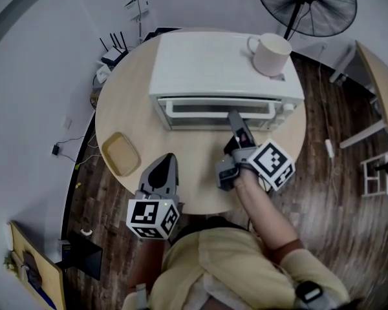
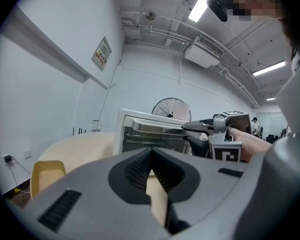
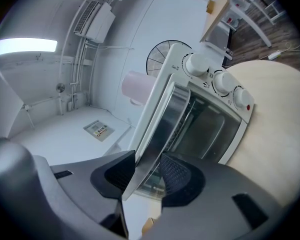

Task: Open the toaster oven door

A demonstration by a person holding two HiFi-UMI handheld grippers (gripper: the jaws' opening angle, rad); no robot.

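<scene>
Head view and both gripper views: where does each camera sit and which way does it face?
Head view: on the person's head, facing steeply down at the table, toaster oven, left gripper, right gripper and the right forearm.
Left gripper view: on the left gripper, facing across the table toward the toaster oven; its shut jaws show below.
Right gripper view: on the right gripper, facing the toaster oven closely; its jaws grip the door handle.
Shared: the first two both show the right gripper.
</scene>
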